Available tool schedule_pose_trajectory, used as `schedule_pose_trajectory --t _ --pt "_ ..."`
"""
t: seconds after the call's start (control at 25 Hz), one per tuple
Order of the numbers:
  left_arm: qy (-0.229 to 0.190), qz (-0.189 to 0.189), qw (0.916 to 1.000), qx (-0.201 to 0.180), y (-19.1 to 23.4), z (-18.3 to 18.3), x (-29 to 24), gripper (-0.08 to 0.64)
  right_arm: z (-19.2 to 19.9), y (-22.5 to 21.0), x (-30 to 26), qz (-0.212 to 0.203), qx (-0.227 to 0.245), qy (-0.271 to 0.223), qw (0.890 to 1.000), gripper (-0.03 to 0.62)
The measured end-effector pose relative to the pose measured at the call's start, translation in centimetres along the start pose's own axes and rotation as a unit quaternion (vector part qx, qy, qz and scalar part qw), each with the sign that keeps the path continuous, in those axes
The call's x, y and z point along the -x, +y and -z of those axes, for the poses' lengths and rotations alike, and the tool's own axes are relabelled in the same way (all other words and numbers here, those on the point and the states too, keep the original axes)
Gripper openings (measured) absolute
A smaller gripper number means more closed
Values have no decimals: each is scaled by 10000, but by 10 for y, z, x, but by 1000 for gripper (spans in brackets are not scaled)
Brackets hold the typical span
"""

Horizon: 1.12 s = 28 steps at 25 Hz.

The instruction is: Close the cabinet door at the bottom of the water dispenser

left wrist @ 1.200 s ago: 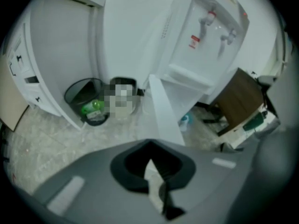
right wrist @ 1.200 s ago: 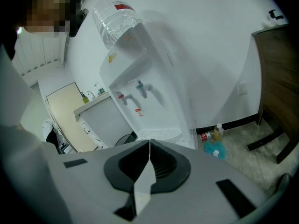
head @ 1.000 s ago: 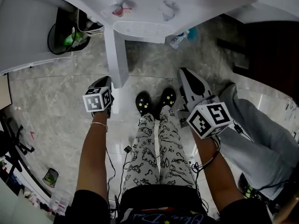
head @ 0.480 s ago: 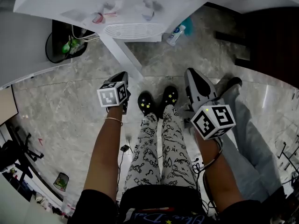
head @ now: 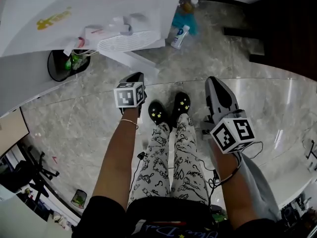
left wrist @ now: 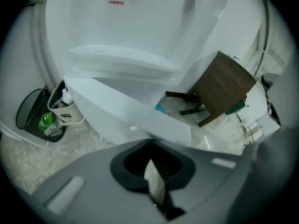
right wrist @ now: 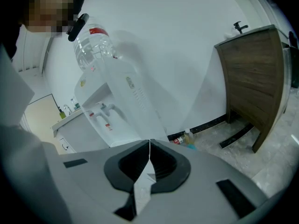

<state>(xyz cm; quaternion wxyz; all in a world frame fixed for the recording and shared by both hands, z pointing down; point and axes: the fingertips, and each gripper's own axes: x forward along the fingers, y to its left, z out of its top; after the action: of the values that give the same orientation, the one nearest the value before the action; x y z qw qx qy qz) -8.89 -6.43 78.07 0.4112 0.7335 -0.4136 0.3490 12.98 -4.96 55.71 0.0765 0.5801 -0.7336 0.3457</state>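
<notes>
Cabinet door [head: 136, 62], a flat white panel at the foot of the white water dispenser [head: 74, 14], stands swung out from the body at an angle, not yet shut. In the left gripper view its long edge [left wrist: 135, 113] runs slantwise just ahead of the jaw tips; whether they touch it cannot be told. The left gripper [head: 138, 76] is held low, close to the door's free end, its jaws pressed together with nothing between them [left wrist: 149, 143]. The right gripper [head: 214, 79] is held well apart to the right, over the grey marbled floor [head: 74, 118], its jaws likewise closed on nothing, meeting at a thin seam [right wrist: 149, 141]. A white ribbed drip tray [head: 124, 42] juts out above the door. A black round waste bin [head: 62, 66] stands left of the dispenser. A clear water bottle [right wrist: 93, 45] sits on top of the dispenser. A dark wooden cabinet [right wrist: 254, 78] stands off to the right.
</notes>
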Motion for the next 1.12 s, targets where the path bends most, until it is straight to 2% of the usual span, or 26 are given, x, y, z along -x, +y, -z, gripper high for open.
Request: schedule_pose_trajectory --t 0.16,0.48,0.68,0.88,1.0,1.12 --pt "-45 89 9998 -176 -19 -21 -16 -5 -8 -27 14 247 -181 -142 9994 17" --pt "-415 -25 9988 -242 -33 -64 -36 -5 -13 -71 40 643 -502 -390 9959 17" --pt "-498 11 9973 -549 -40 -83 -45 -5 -13 -89 53 868 -689 -476 9927 17" --pt "-687 186 9969 -332 -40 -95 -60 -5 -13 -86 47 801 -755 -421 9930 17" --pt "-640 167 9975 -232 -43 -101 -60 -5 -16 -83 38 695 -698 -385 9944 17" --pt "-749 187 9970 29 -42 -106 -62 -5 -21 -78 30 588 -626 -342 9957 17"
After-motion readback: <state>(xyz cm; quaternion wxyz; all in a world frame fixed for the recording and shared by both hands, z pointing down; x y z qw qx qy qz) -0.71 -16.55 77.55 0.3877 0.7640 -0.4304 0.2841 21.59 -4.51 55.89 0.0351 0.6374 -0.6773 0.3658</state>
